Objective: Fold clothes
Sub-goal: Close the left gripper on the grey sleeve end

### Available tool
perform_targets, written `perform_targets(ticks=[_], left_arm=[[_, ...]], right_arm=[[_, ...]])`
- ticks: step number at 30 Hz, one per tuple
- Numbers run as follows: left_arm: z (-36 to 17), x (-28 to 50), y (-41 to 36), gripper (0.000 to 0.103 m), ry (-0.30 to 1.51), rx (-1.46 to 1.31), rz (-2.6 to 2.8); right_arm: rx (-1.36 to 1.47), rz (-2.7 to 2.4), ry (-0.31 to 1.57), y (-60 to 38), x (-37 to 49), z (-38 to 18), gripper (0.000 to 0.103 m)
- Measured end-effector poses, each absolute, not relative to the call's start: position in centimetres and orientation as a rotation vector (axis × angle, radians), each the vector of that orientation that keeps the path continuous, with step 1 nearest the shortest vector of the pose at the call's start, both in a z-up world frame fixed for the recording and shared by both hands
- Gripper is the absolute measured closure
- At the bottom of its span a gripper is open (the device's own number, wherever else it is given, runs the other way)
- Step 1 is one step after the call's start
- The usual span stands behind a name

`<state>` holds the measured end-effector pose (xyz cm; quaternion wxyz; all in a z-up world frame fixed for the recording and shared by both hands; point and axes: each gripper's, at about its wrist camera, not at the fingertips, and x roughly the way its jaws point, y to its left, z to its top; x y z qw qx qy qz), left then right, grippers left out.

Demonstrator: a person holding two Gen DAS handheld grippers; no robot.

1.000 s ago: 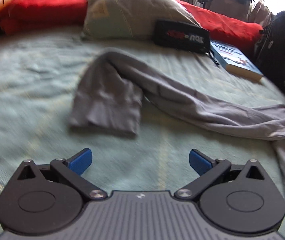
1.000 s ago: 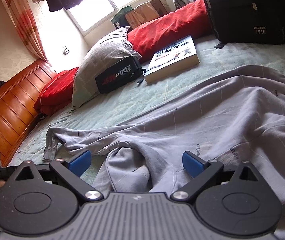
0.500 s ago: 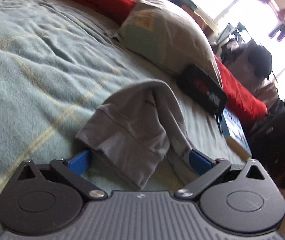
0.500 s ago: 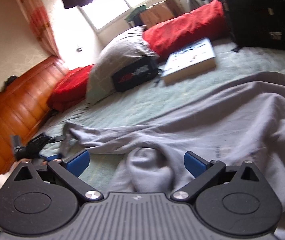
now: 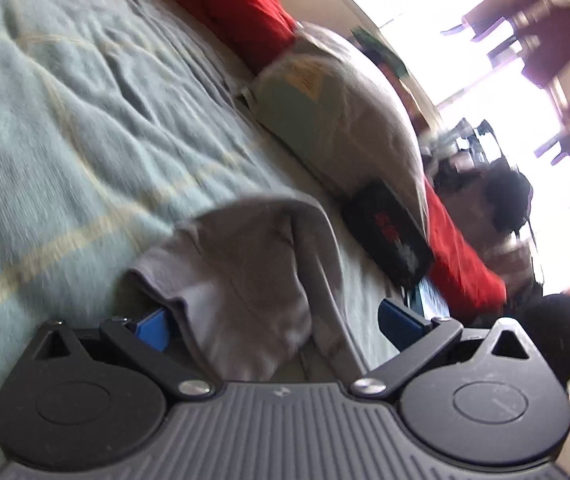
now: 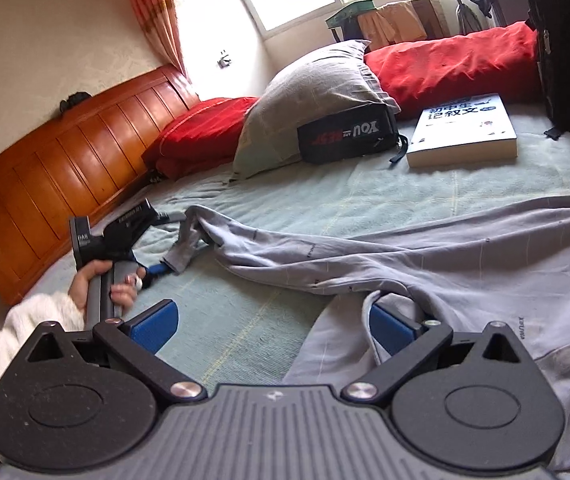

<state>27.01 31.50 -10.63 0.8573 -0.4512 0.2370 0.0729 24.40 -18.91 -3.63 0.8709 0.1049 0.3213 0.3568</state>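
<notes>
A grey long-sleeved garment (image 6: 465, 256) lies spread on the pale green bedsheet (image 6: 245, 320). One sleeve stretches left and ends in a cuff (image 6: 183, 248). In the left wrist view that cuff (image 5: 245, 276) lies between the wide-apart blue pads of my left gripper (image 5: 275, 324), which is open and tilted. The right wrist view shows the left gripper (image 6: 173, 242) held by a hand (image 6: 97, 280) in a white sleeve. My right gripper (image 6: 273, 326) is open low over the sheet. Its right pad (image 6: 393, 328) touches a fold of the garment's body.
At the head of the bed are a grey pillow (image 6: 309, 112), red pillows (image 6: 453, 60), a black pouch (image 6: 345, 132) and a book (image 6: 465, 128). A black backpack (image 6: 569, 40) stands at the far right. A wooden headboard (image 6: 57, 176) runs along the left.
My left gripper has moved forward and rolled, so the sleeve cuff now lies between its open pads. The right gripper has shifted left, bringing the garment fold to its right pad.
</notes>
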Motion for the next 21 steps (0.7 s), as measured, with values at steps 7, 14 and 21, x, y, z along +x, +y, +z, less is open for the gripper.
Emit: perform_targets(ticks=[7, 14, 21], left_arm=[[-11.5, 26.8, 30.6, 0.001, 0.453, -1.046, -0.026], [-14.6, 26.1, 33.3, 0.094, 0.460, -1.138, 0.164], [-11.8, 28.1, 32.2, 0.097, 0.583, -0.932, 0.216]], right_arm=[[0.223, 0.738, 0.687, -19.1, 24.5, -4.1, 0.000], [0.219, 0.730, 0.702, -19.0, 24.5, -4.6, 0.000], [0.216, 0.705, 0.699, -19.4, 24.6, -4.5, 0.000]])
